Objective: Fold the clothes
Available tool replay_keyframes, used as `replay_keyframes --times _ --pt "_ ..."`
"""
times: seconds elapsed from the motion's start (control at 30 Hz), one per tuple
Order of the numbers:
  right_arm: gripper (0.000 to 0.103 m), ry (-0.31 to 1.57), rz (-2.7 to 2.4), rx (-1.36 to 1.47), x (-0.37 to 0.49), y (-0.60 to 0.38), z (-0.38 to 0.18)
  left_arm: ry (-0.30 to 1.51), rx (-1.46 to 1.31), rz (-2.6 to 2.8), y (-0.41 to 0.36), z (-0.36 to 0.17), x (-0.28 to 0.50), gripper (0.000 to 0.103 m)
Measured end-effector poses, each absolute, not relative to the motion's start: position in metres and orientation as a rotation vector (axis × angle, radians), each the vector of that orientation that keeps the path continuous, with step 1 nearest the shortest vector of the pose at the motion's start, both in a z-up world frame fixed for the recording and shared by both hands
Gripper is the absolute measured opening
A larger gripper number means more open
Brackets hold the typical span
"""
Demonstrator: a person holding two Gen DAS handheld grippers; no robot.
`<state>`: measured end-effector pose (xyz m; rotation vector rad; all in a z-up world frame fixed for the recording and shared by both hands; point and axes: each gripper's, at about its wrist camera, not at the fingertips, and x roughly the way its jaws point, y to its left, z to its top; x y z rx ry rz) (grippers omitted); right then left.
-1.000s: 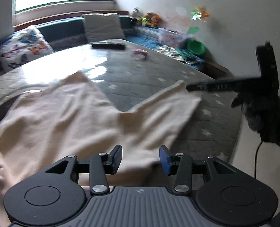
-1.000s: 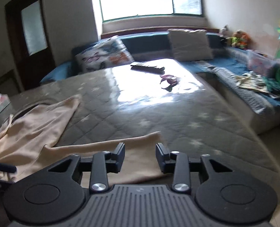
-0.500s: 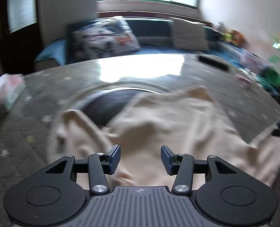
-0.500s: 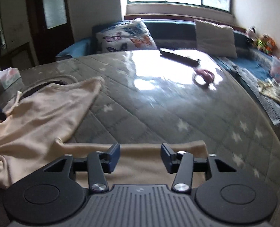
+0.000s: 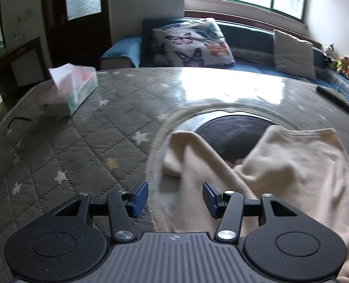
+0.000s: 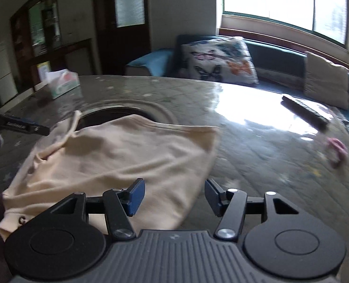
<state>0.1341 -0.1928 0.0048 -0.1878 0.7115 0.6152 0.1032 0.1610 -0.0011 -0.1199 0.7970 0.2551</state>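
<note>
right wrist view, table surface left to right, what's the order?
left gripper → tissue box → cream garment → dark remote → pink item. The garment partly covers the round recess.

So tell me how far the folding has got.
Barely begun. The cream garment lies rumpled on the table, partly over the round recess, with no neat fold showing. Nothing is in hand: the left gripper and right gripper are both open above it. Flattening and every fold remain.
</note>
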Motion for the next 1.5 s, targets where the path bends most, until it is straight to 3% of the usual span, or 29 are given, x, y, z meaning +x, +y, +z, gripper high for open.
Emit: replay_keyframes --times 0.63,0.8,0.87,0.93,0.97,1.0,1.07,1.17,1.27,1.37,1.5 --pt "0.057 0.765 0.717 -0.224 0.133 -0.149 -0.018 0.857 -0.180 0.332 0.157 -0.017 0.203 0.052" --pt "0.057 0.769 0.710 -0.213 0.134 -0.152 -0.021 0.847 -0.181 0.363 0.167 -0.020 0.197 0.017" --pt "0.057 0.769 0.708 -0.211 0.134 -0.153 -0.021 0.832 -0.193 0.380 0.174 -0.016 0.189 0.012" --pt "0.057 0.768 0.704 -0.210 0.134 -0.155 -0.021 0.798 -0.203 0.350 0.180 -0.012 0.181 0.014" --pt "0.057 0.769 0.704 -0.208 0.134 -0.155 -0.021 0.787 -0.209 0.318 0.183 -0.009 0.176 0.020" --pt "0.057 0.769 0.706 -0.207 0.133 -0.155 -0.021 0.781 -0.213 0.304 0.185 -0.007 0.173 0.036" --pt "0.057 0.766 0.709 -0.208 0.130 -0.155 -0.021 0.736 -0.194 0.307 0.189 -0.001 0.161 0.049" --pt "0.057 0.762 0.714 -0.210 0.127 -0.155 -0.019 0.707 -0.206 0.323 0.199 0.004 0.146 0.047" --pt "0.057 0.760 0.715 -0.210 0.124 -0.155 -0.018 0.733 -0.217 0.372 0.210 -0.001 0.140 0.032" --pt "0.057 0.761 0.719 -0.212 0.122 -0.154 -0.018 0.770 -0.221 0.376 0.215 -0.011 0.137 0.023" --pt "0.057 0.762 0.721 -0.214 0.120 -0.152 -0.018 0.764 -0.198 0.295 0.205 -0.018 0.128 0.023"
